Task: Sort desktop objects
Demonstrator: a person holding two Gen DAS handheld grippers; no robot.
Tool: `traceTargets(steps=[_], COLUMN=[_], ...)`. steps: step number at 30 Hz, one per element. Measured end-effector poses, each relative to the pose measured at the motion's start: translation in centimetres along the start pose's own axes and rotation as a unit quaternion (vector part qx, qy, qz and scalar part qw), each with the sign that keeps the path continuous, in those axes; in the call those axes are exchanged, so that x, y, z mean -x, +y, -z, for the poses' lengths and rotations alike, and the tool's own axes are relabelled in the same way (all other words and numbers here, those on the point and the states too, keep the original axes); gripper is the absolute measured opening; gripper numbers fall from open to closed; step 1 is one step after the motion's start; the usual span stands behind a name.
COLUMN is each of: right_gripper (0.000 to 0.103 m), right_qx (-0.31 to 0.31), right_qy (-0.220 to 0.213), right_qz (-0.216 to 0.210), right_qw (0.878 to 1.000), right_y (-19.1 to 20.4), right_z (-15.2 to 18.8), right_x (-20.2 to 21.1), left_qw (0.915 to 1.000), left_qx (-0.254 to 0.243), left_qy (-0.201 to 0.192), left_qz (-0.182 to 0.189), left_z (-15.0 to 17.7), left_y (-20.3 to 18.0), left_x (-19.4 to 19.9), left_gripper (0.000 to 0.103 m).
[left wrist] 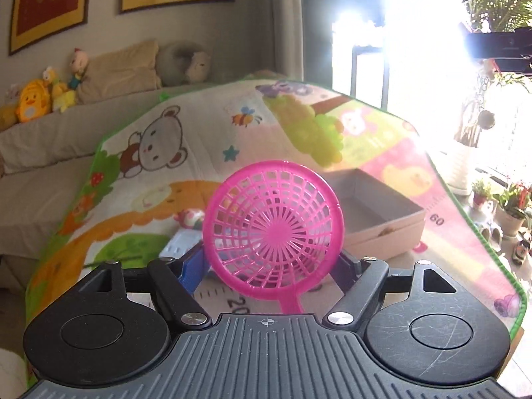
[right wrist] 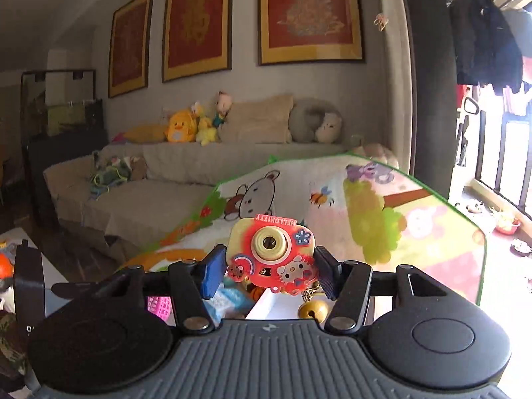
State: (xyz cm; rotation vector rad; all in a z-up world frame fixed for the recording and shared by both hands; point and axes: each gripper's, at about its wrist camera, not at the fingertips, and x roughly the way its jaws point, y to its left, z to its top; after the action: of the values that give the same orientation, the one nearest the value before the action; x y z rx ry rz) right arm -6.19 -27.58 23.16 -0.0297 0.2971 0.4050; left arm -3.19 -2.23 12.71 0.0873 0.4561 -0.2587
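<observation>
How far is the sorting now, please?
Done: cannot tell; the open cardboard box looks nearly empty. In hand: left gripper holds the pink plastic mesh scoop; right gripper holds the red Hello Kitty toy camera. Left: small toys on the mat.

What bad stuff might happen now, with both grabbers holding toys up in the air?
The pink strainer is pinched only at its round edges by the left gripper, so it might tip or slip out. The toy camera in the right gripper has a gold bell dangling below, which might snag on the box edge.
</observation>
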Motion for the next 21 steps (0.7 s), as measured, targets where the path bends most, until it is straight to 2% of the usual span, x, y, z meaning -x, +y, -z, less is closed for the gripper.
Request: traceTargets(steps=[2,4,7,8,11,15,17,21], right_gripper=[0.057,0.057,0.057,0.057,0.057,0.057,0.057,0.057], right_qx=[-0.001,-0.016,-0.029,-0.036,-0.065,-0.089,-0.113,-0.142], right_qy=[-0.027,-0.035,-0.045,-0.041,0.007,0.033,0.047,0.089], right_qz=[0.015,0.018,0.012,0.010,0.002,0.000,-0.006,-0.004], right_qw=[1.000,0.999,0.999,0.998,0.998,0.996,0.992,0.986], right_y=[-1.0,-2.2,-3.9,-4.4,-6.0,-7.7,-8.7,-9.9], right_z=[-2.3,-4.2,-6.2,-6.5,-6.5,-5.2,-4.7,-2.6], right_x=[0.4,0.1,-1.0,-1.6,-5.0,-9.2,-11.3,-15.3], left_qw=[0.9997,0.9991,0.9988,0.9989,0.9986,0.9957,0.9955,0.9944], left_qx=[-0.011,-0.020,-0.022,-0.019,-0.004,0.000,-0.002,0.001], left_qy=[-0.022,-0.037,-0.039,-0.034,-0.009,0.019,0.036,0.040], left_qz=[-0.003,-0.002,0.017,0.025,0.052,0.091,0.088,0.098], left_z=[-2.3,-4.3,-7.0,-7.7,-9.1,-9.1,-8.2,-6.5], left_y=[-0.6,-1.2,-2.2,-2.6,-3.7,-5.6,-6.0,-5.3], left_x=[-0.4,-1.3,-3.7,-4.8,-8.9,-14.0,-16.2,-16.6], left_gripper=[0.081,0.081,0.081,0.081,0.081,0.083,0.091,0.094])
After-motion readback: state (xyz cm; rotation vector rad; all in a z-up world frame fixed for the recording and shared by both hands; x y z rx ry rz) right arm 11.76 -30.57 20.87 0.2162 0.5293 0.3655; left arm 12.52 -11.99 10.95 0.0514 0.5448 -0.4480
